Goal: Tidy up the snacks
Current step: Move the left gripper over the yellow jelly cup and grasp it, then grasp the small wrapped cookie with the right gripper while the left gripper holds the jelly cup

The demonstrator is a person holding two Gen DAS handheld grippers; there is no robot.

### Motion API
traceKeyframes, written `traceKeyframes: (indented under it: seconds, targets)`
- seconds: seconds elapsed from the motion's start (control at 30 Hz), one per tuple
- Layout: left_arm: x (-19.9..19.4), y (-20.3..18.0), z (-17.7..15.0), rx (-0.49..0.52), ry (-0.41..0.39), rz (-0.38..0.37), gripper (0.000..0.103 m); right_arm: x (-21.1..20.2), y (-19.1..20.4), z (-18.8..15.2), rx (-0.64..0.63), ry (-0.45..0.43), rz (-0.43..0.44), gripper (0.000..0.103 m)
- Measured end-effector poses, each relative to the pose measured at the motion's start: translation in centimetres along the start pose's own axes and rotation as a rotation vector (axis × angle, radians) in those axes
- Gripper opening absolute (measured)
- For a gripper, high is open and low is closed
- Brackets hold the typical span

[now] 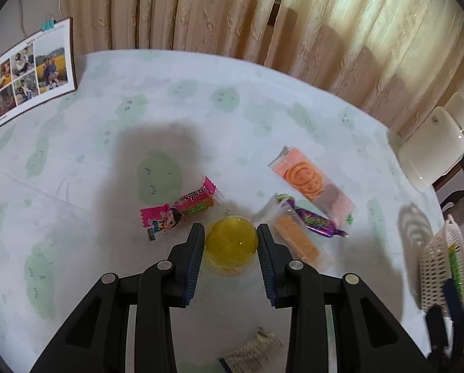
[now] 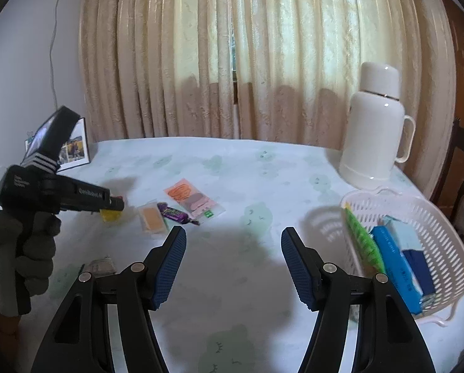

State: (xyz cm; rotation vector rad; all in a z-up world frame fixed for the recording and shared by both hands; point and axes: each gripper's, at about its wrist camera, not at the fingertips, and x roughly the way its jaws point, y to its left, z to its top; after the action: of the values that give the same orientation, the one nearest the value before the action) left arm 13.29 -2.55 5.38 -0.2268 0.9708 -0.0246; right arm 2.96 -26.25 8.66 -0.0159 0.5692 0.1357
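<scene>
We see the left gripper [image 1: 231, 241] with its fingers close around the yellow jelly cup [image 1: 231, 240] on the table [image 1: 200, 99], contact unclear. Right gripper [image 2: 233, 264] gapes wide, empty, beside the white basket [image 2: 443, 233].

Cloth-covered table [image 2: 263, 180] — loose snack packets [image 1: 312, 183], jelly cup [image 1: 231, 239], basket [image 2: 443, 233], thermos [image 2: 374, 127]
</scene>
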Motion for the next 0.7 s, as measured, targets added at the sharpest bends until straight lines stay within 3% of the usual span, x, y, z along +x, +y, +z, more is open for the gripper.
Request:
traceKeyframes:
  seconds: [0.27,0.5,0.7]
  targets:
    - [-3.9,-0.1,0.0,0.001,-0.082,-0.018,0.031,1.5,0.5,-0.5,0.004,0.081,0.114,0.065]
    - [-5.8,-0.3,-0.2,0.02,-0.132,-0.022,0.031,2.4,3.3,-1.9,-0.106,0.148,0.204,0.065]
    - [-7.2,0.3,0.1,0.007,-0.156,-0.056,0.031,3.5,6.1,-2.8,-0.148,0.26,0.354,0.065]
